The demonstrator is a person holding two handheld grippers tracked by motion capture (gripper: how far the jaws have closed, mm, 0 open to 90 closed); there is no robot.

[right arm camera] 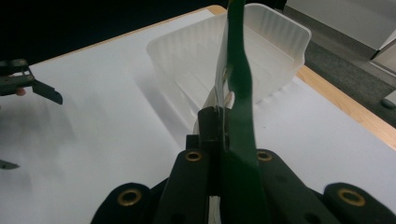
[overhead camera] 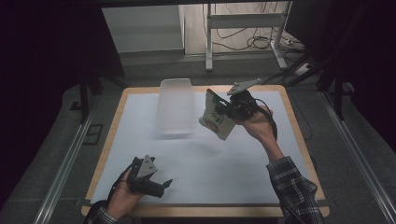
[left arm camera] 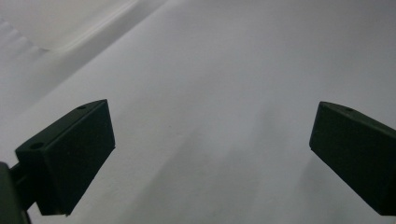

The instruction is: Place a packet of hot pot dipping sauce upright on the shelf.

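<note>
The table (overhead camera: 116, 135) spreads out before me under a white sheet, its wooden rim showing round the edge. Toward twelve o'clock from the middle of the sheet stands the clear plastic tub (overhead camera: 176, 106), long side running away from me, open side up. In the right gripper view its ribbed wall (right arm camera: 275, 42) rises right behind what I carry.

At about three o'clock from the tub, just beside it and lifted off the sheet, hangs the green pouch (overhead camera: 217, 116), tilted, its printed face toward me. My right gripper (overhead camera: 227, 108) has it pinched by one edge; the right gripper view shows the jaws clamped tight on the thin green film (right arm camera: 240, 116), which stands on edge between them.

Down at seven o'clock, near the table's close edge, my left gripper (overhead camera: 164, 185) rests low over the sheet, jaws spread wide with nothing between them, well apart from the pouch
</note>
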